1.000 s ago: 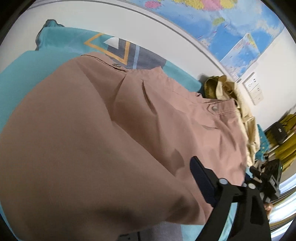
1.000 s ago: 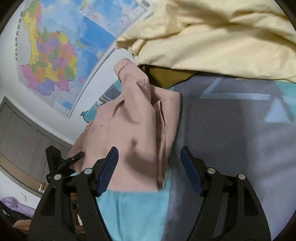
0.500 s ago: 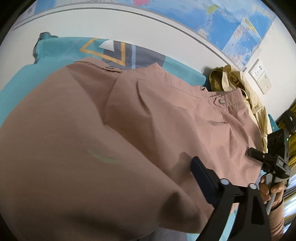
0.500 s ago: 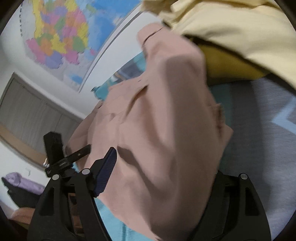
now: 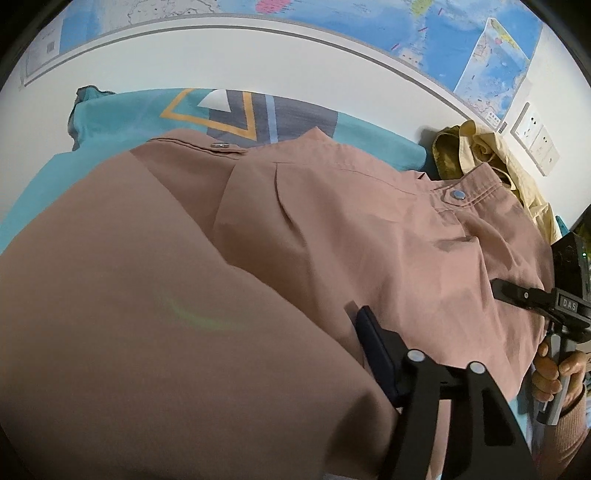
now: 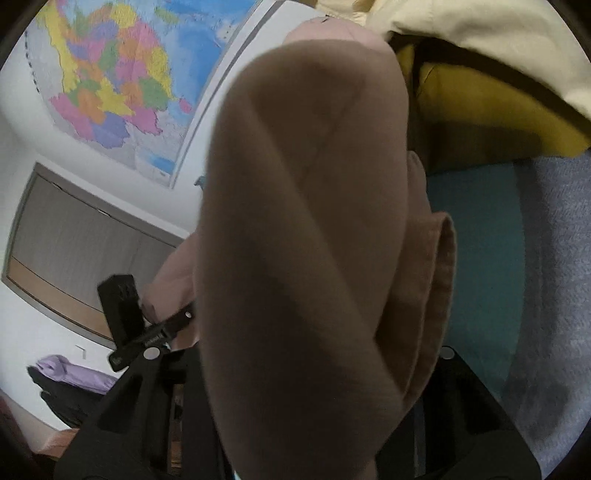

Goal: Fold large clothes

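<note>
Dusty-pink trousers (image 5: 369, 229) lay on teal patterned bedspread (image 5: 122, 118), waistband w/ snap buttons toward wall. Large fold of trousers filled space btwn left gripper (image 5: 321, 373) jaws; jaws were closing, only right-side finger (image 5: 373, 347) visible, contact of pads couldn't be confirmed. Right gripper (image 6: 303, 373) at trousers' other end, jaws closing w/ bunched fabric btwn them; fingertips hidden, grip not confirmable. Yellow garments (image 6: 480, 33) piled just beyond trousers, against wall. Map (image 6: 110, 70) on wall above.

Black claw (image 5: 373, 347), blue pads, pink sleeve (image 5: 569, 435)
</note>
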